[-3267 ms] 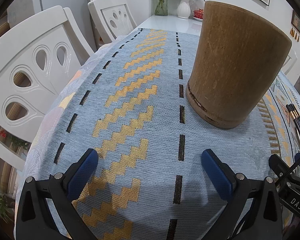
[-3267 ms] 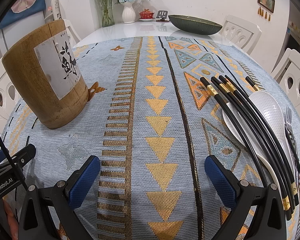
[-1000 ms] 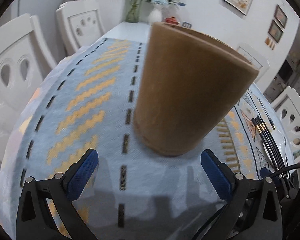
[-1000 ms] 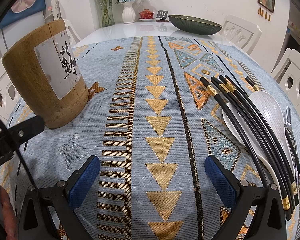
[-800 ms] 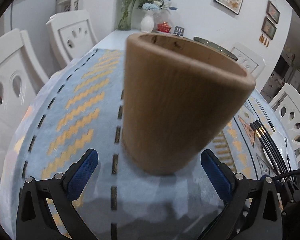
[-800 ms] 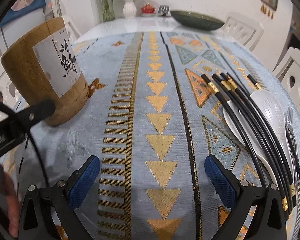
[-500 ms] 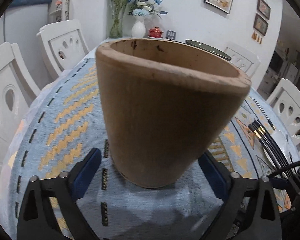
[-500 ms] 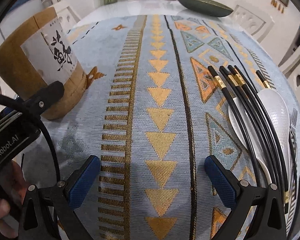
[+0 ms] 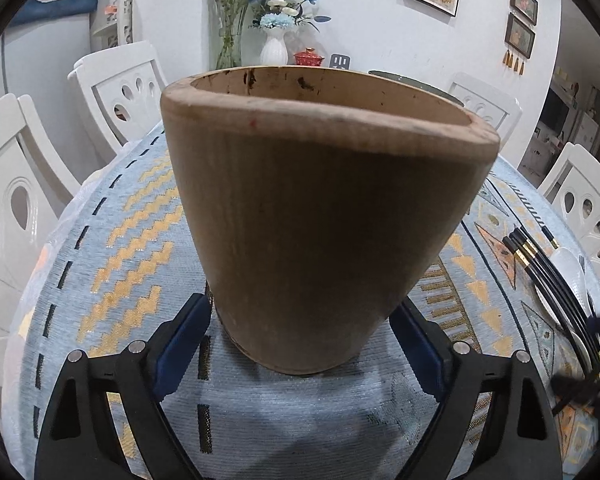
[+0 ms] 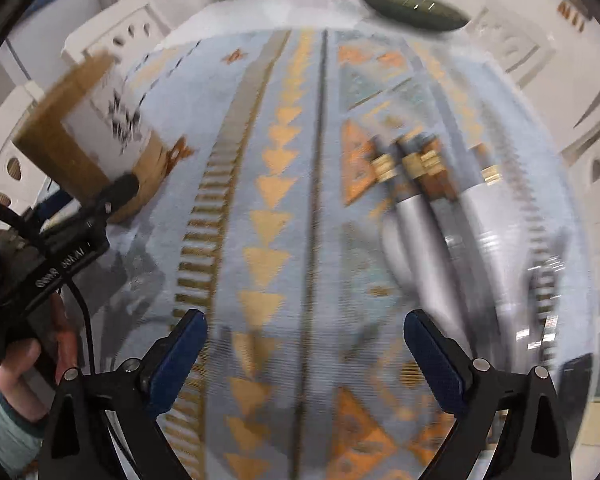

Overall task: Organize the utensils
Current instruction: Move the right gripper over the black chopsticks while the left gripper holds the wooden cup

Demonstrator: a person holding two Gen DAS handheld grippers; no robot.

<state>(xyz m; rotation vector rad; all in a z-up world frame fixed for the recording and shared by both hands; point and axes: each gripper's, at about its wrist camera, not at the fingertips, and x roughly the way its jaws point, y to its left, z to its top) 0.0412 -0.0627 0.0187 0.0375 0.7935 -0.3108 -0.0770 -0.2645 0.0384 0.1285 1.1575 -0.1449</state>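
A tall wooden utensil holder stands upright on the blue patterned tablecloth. My left gripper has just been closing, and its blue pads now press on both sides of the holder's base. Black chopsticks with gold bands lie on a white spoon to the right. In the blurred right wrist view, my right gripper hangs open above the cloth with nothing between its fingers. The chopsticks, spoon and a fork lie ahead to its right, the holder to its left.
White chairs stand around the table. At the far end are a white vase of flowers, a red lidded pot and a dark green bowl. A person's hand holds the left gripper at the left edge.
My left gripper came up to the holder and closed on its base. My right gripper lifted and tipped further down, so its view is now blurred.
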